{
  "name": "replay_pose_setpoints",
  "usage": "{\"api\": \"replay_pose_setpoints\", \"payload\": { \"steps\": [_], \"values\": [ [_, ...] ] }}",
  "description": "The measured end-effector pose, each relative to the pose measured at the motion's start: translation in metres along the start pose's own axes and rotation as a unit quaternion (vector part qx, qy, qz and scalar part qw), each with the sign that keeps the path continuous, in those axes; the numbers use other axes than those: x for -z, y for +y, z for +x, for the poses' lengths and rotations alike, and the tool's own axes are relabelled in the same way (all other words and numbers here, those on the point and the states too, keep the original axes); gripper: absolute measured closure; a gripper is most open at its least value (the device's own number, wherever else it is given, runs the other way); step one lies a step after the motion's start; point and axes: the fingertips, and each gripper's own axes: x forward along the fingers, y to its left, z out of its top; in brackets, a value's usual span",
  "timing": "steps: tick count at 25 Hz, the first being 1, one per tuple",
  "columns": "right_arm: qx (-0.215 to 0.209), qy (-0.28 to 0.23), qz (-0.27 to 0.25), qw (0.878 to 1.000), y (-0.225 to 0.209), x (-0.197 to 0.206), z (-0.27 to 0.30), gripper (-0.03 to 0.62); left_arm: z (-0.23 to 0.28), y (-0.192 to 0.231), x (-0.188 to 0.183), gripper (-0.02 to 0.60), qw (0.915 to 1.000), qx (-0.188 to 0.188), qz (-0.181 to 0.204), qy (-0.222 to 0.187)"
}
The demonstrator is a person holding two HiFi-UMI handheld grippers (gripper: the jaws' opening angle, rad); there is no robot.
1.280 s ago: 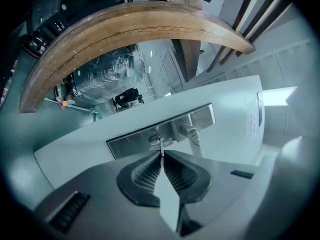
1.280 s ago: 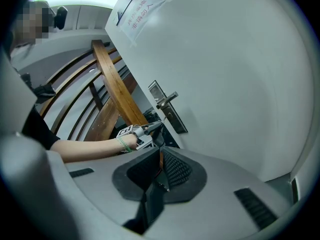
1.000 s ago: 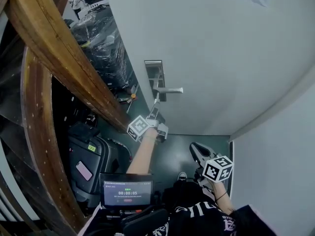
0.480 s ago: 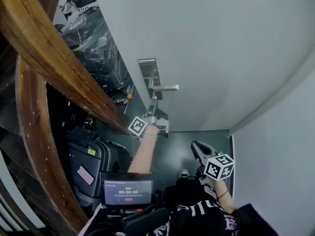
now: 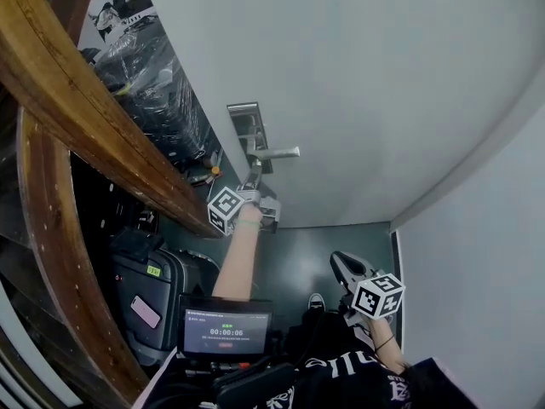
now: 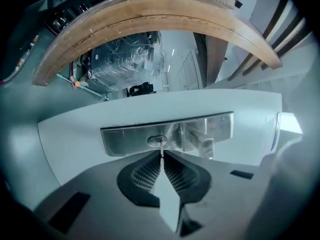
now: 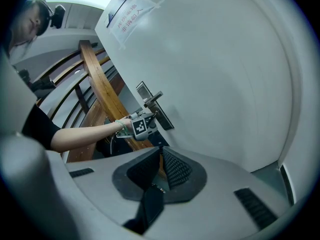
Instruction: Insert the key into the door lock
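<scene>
The fingers (image 6: 176,173) of the left gripper (image 6: 161,157) are pinched shut on the thin metal key (image 6: 161,149), whose tip meets the round keyhole (image 6: 157,141) in the steel lock plate (image 6: 125,140); how deep it sits cannot be told. The lever handle (image 6: 202,144) juts from the same plate just right of the keyhole, and a curved wooden handrail (image 6: 150,11) arches across the far background. In the head view, the left gripper (image 5: 252,178) is raised against the white door (image 5: 366,75), its tips just below the handle (image 5: 278,152) and the lock plate (image 5: 243,123). The right gripper (image 5: 343,265) hangs low and near, well apart from the lock, and a small screen (image 5: 226,331) sits at the near left. In the right gripper view, the right gripper (image 7: 160,152) has its ribbed fingers (image 7: 174,170) closed together with nothing between them. Beyond them the left gripper (image 7: 149,119) is at the lock plate (image 7: 161,115) on the door (image 7: 225,74), and a paper notice (image 7: 131,13) is taped higher up.
</scene>
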Motion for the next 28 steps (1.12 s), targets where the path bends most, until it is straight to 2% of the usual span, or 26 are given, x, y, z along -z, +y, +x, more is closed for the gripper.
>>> {"api": "replay_pose_setpoints", "payload": {
  "steps": [3, 6, 8, 11, 15, 17, 20, 24, 28],
  "values": [
    [0.004, 0.003, 0.005, 1.000, 0.001, 0.008, -0.005, 0.562, 0.005, 0.003, -0.003, 0.557, 0.9997, 0.018, -0.016, -0.006],
    [0.006, 0.004, 0.006, 1.000, 0.001, 0.013, -0.008, 0.562, 0.007, 0.004, -0.005, 0.557, 0.9995, 0.025, -0.007, -0.016],
    [0.006, 0.004, 0.005, 1.000, 0.001, 0.016, -0.010, 0.562, 0.009, 0.003, -0.004, 0.557, 0.9991, 0.023, 0.032, -0.012],
    [0.004, 0.002, 0.003, 1.000, 0.005, 0.016, -0.013, 0.562, 0.005, 0.000, 0.003, 0.516, 0.9920, 0.014, 0.122, 0.027],
    [-0.002, 0.000, -0.001, 1.000, 0.014, 0.017, -0.013, 0.562, -0.024, 0.000, 0.017, 0.500, 0.9833, 0.014, 0.167, 0.071],
    [-0.009, 0.000, -0.004, 1.000, 0.022, 0.019, -0.011, 0.562, -0.049, 0.004, 0.027, 0.501, 0.9730, 0.012, 0.208, 0.100],
    [-0.020, -0.003, -0.004, 1.000, 0.035, 0.021, -0.006, 0.562, -0.099, 0.005, 0.043, 0.505, 0.9466, 0.011, 0.288, 0.144],
    [-0.044, -0.010, 0.001, 0.999, 0.061, 0.026, -0.001, 0.562, -0.170, -0.013, 0.042, 0.551, 0.9196, 0.015, 0.368, 0.138],
    [-0.054, -0.015, -0.008, 0.998, 0.094, 0.042, -0.002, 0.562, -0.230, -0.033, 0.053, 0.563, 0.8984, 0.041, 0.410, 0.151]
  ]
}}
